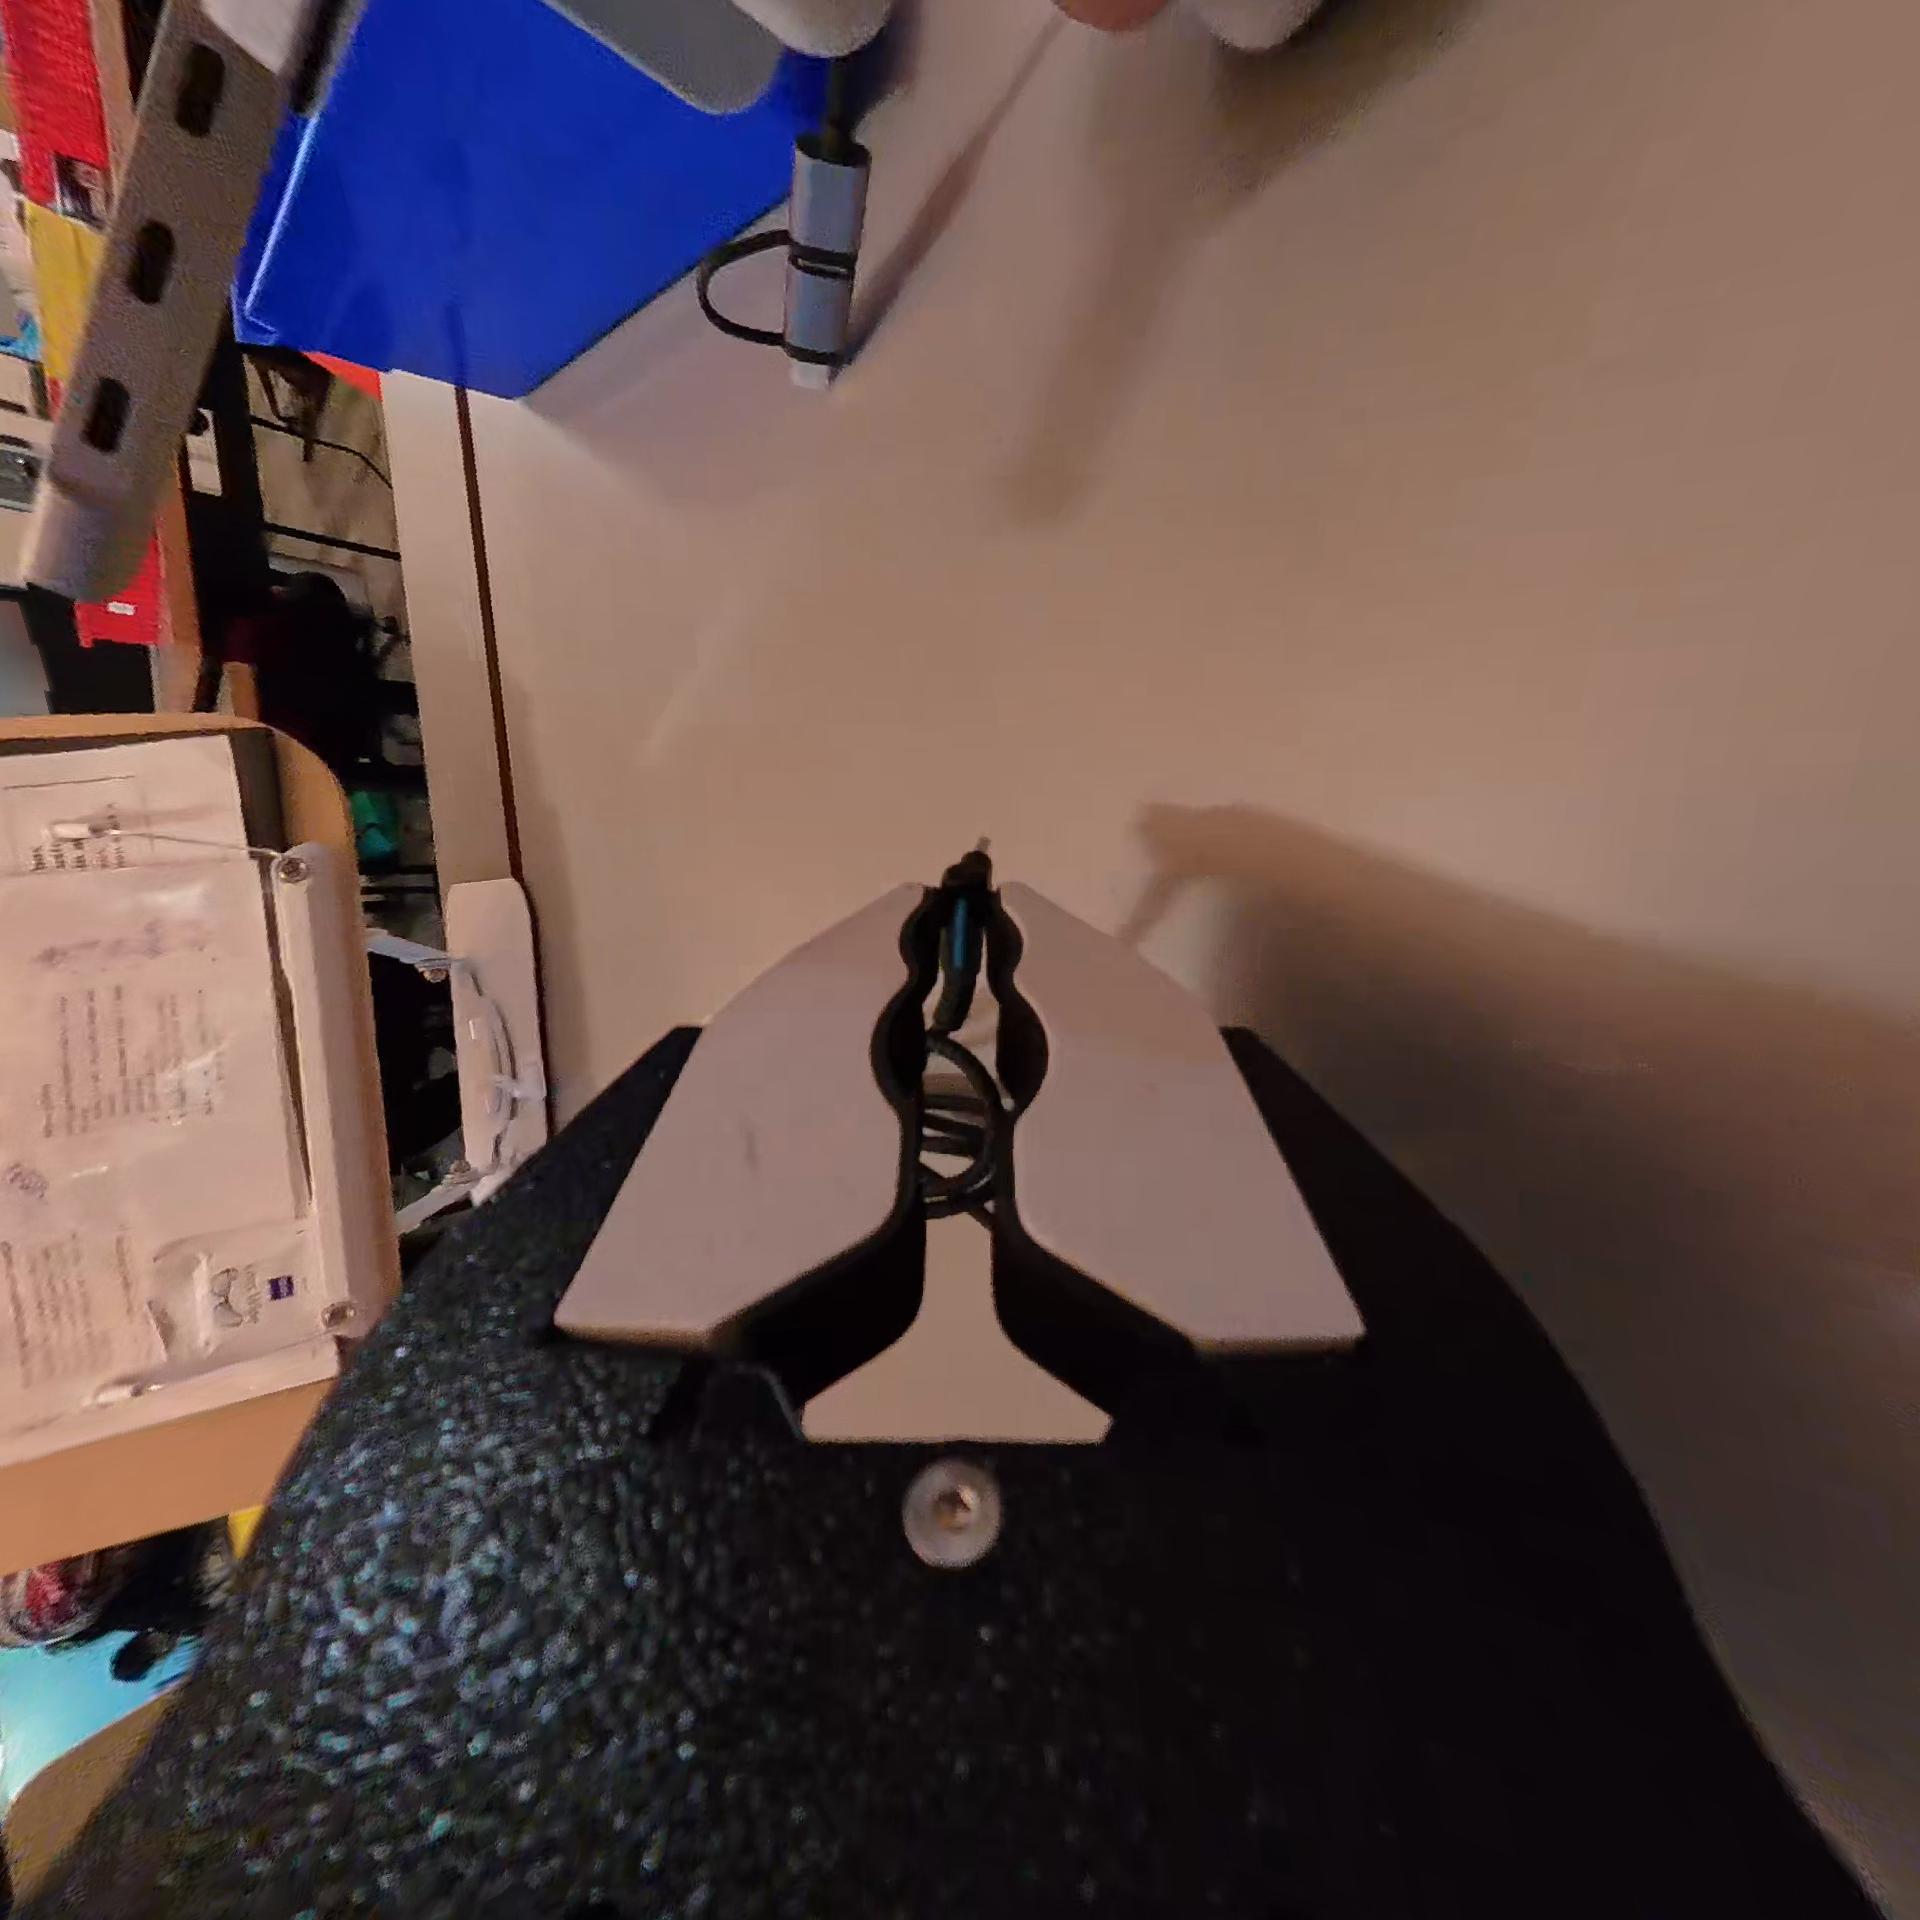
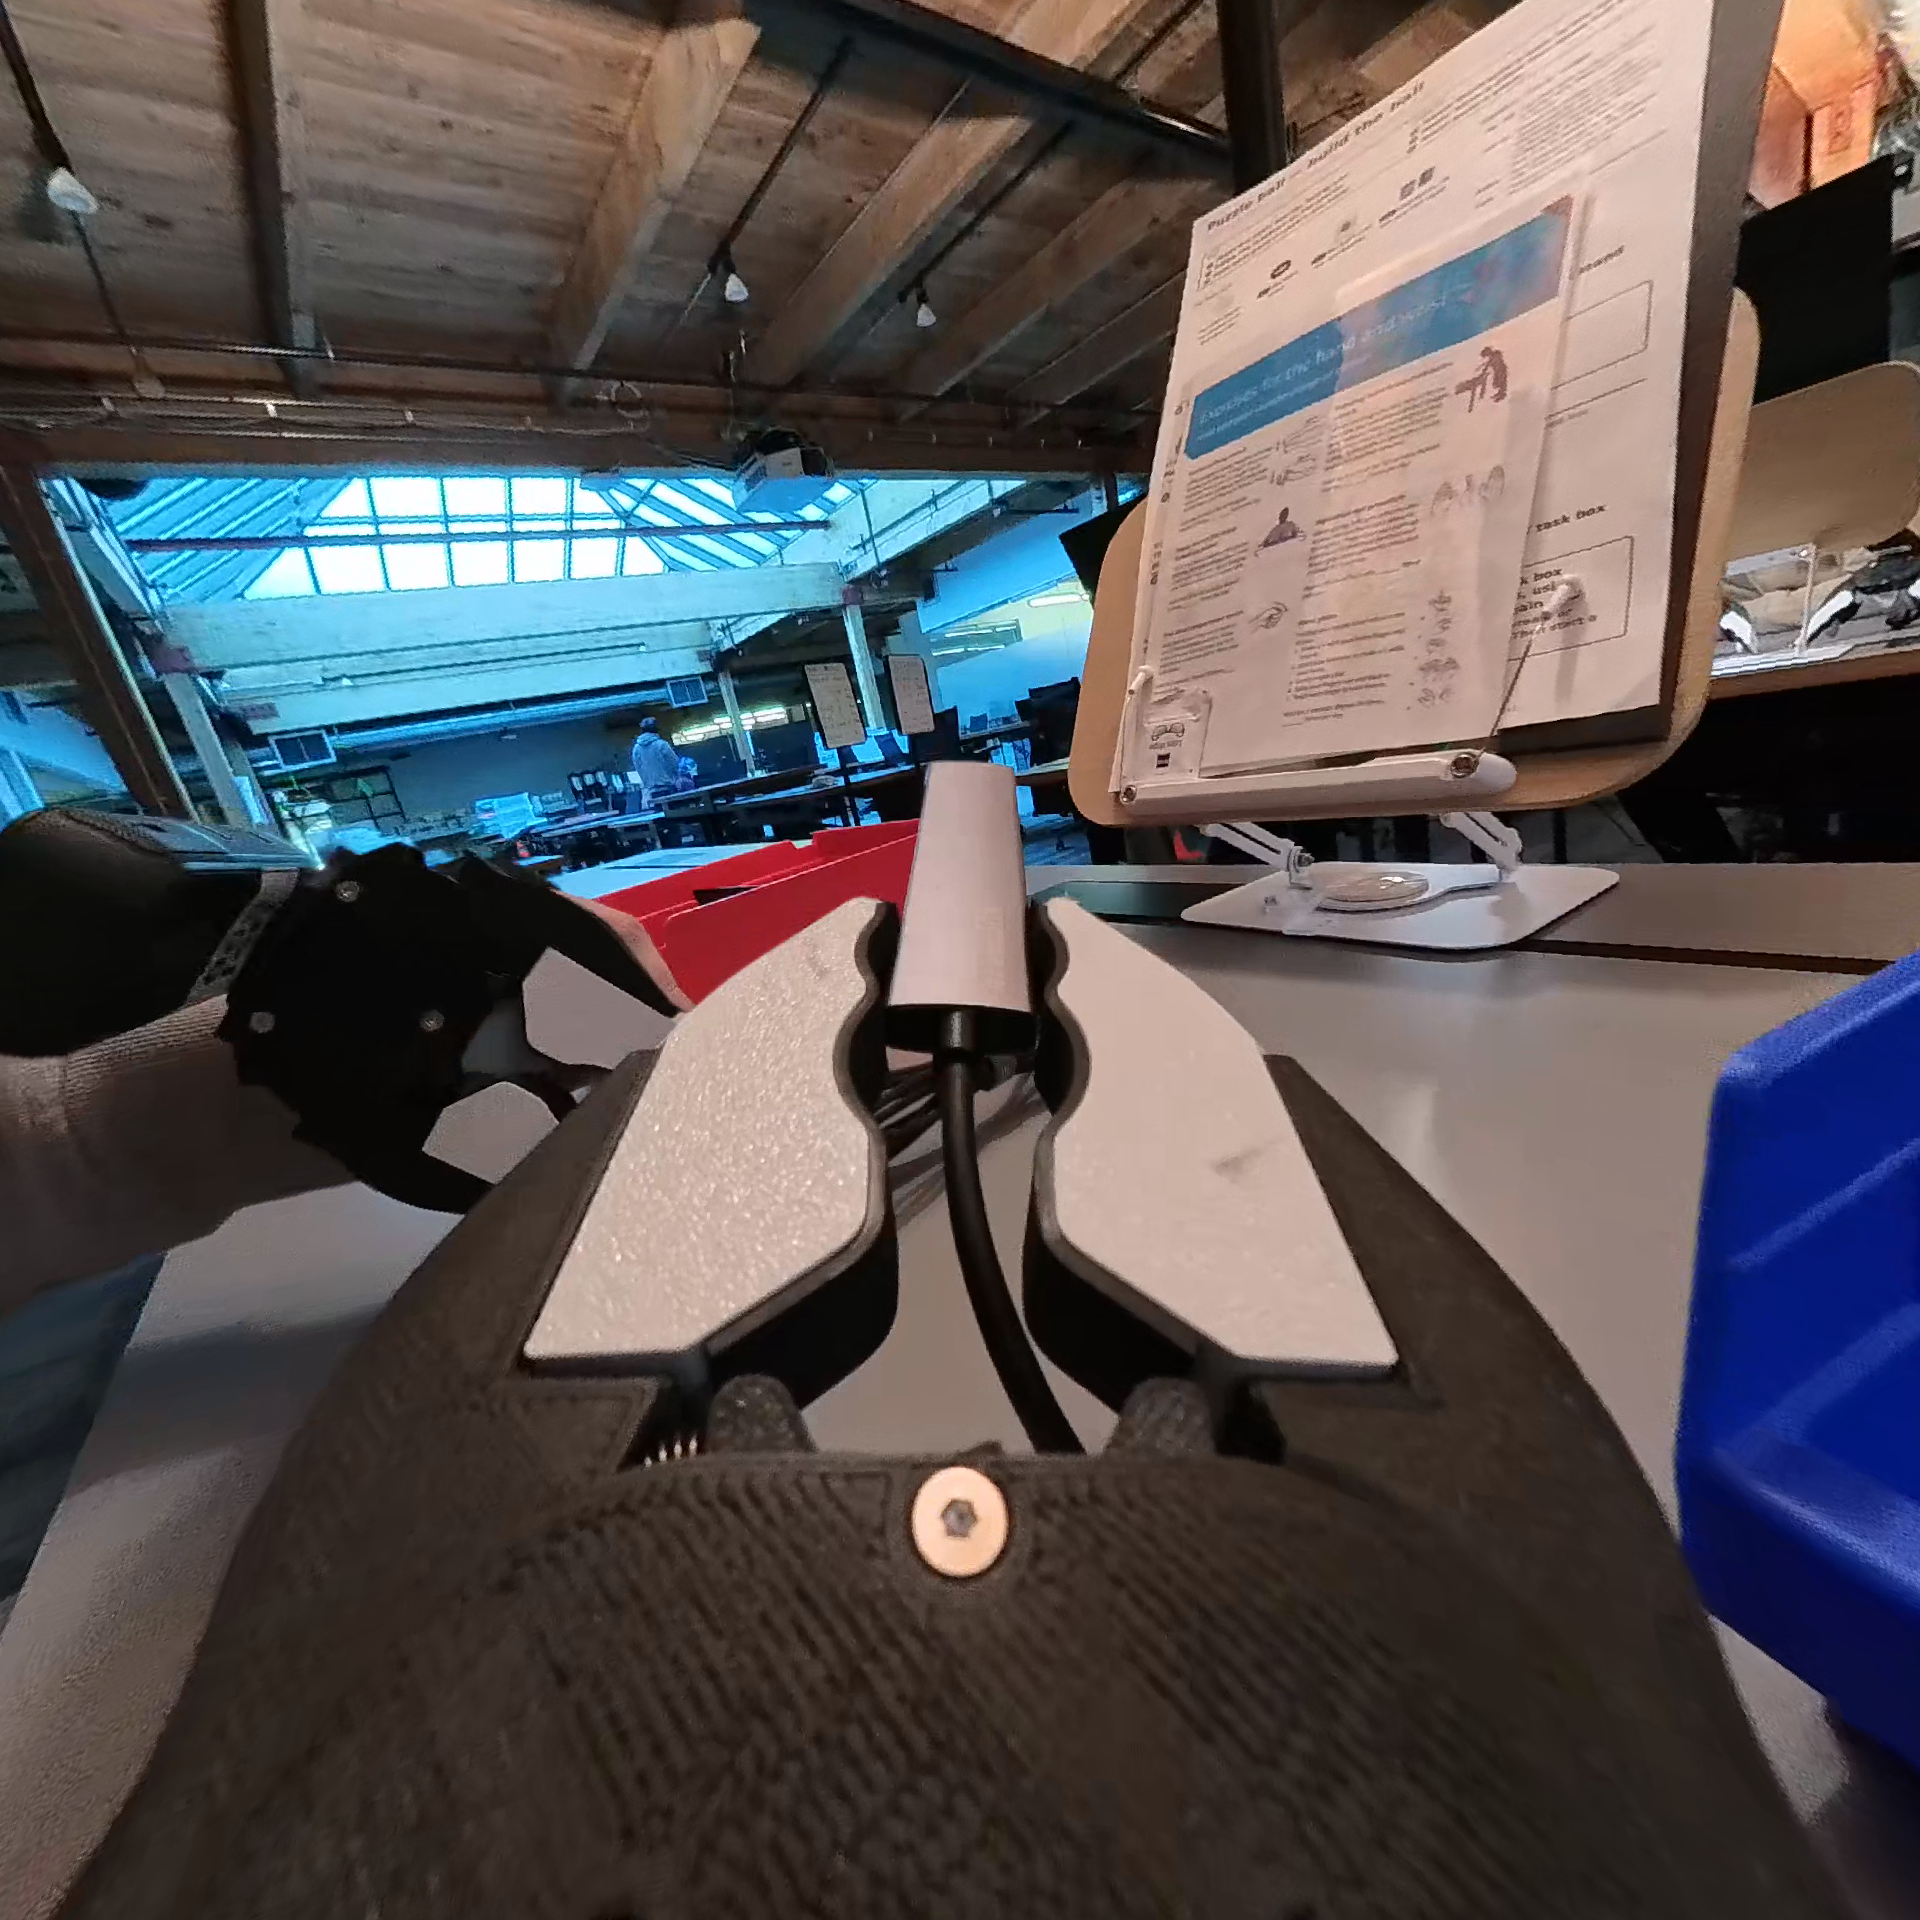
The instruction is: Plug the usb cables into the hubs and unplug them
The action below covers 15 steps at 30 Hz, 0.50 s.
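The right gripper (image 2: 961, 935) has its fingers clamped on a grey hub (image 2: 961, 894), which points forward past the tips; its black cable (image 2: 971, 1226) runs back between them. The left gripper (image 1: 966, 899) pinches a small black plug (image 1: 961, 935) at its fingertips, above the table (image 1: 1351, 520). A blue bin (image 2: 1808, 1351) stands just beside the right gripper.

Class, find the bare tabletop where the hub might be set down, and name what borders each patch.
Bare table lies between the right gripper, the stand's base and the blue bin. It is crowded leftward, by the left gripper and red bin.
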Tool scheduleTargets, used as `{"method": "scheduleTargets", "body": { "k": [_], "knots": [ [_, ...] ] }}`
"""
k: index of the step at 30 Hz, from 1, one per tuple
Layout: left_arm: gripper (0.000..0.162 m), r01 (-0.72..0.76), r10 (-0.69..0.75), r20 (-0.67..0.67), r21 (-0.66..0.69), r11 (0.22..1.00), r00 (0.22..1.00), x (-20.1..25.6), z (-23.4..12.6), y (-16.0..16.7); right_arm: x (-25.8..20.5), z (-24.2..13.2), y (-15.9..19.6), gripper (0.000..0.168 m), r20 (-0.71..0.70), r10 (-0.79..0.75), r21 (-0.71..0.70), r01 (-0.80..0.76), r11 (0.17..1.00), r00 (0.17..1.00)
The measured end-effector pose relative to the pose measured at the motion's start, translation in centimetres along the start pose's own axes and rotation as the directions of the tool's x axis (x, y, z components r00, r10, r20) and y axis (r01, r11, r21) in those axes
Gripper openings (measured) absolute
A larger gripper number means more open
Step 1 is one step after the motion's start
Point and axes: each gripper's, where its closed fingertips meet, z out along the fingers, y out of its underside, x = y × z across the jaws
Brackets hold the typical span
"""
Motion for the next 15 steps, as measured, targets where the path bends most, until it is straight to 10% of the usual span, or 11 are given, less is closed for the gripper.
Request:
{"method": "scheduleTargets", "body": {
  "k": [1,15],
  "knots": [
    [0.007,0.023,-0.023,0.0,0.012,1.0,1.0,0.2,0.0,0.0,0.0,0.0,0.0,0.024,0.004,0.001,0.003,-0.001,1.0,1.0],
    [0.008,0.059,-0.038,-0.209,0.097,0.993,0.977,2.7,1.5,0.9,-0.2,-0.2,-0.1,0.024,0.01,-0.001,0.015,0.001,1.0,1.0]
  ]
}}
